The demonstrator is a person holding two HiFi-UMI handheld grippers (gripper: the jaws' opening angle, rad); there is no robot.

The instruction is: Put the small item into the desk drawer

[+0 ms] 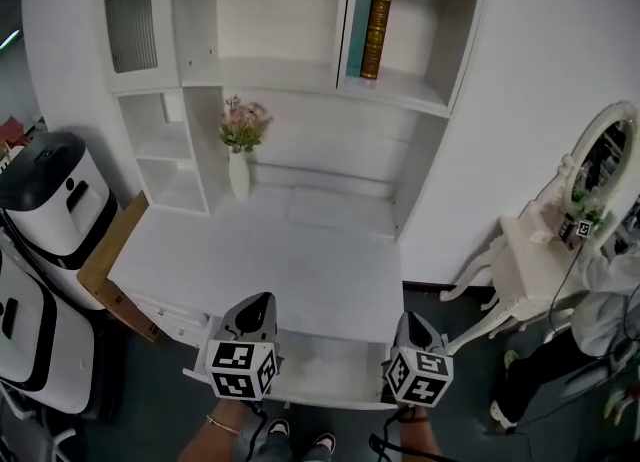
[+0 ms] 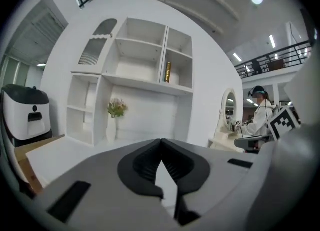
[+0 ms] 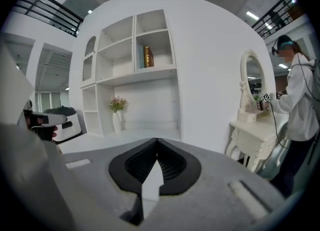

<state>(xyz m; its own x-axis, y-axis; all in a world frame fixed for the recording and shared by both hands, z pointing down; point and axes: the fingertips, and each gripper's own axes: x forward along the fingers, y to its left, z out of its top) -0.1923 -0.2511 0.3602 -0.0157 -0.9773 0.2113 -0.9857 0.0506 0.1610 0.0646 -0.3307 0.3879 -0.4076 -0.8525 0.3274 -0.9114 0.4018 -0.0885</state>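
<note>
Left gripper (image 1: 263,300): held just before the desk's front edge; grey shell, ribbed black pads, jaws closed tip to tip (image 2: 161,142) with nothing between them.
Right gripper (image 1: 412,317): beside it, apart from it; same build, jaws likewise meeting at the tips (image 3: 157,141), nothing held.
Marker cubes (image 1: 240,368): white faces with black square codes, one on each gripper.
Floor (image 1: 160,400): dark grey-green, matt.
Desk drawer (image 1: 320,375): a flat white part juts out below the desk's front edge between the grippers, apparently the drawer pulled out.
Small item: cannot be made out in any view.
Desk top (image 1: 300,260): smooth matt white, rectangular.
Wooden board (image 1: 105,260): tan, leaning at the desk's left edge.
White appliances (image 1: 55,195): rounded white bodies, black tops, left of the desk.
Vase (image 1: 238,175): slim, white, upright at the back of the desk, holding pink flowers (image 1: 243,125).
Shelf unit (image 1: 270,70): white open compartments; a gold-spined book (image 1: 376,37) upright in the upper right one.
Dressing table (image 1: 530,250): white, curved legs, oval mirror (image 1: 605,160), to the right.
Person (image 3: 300,100): stands by it in pale clothing.
</note>
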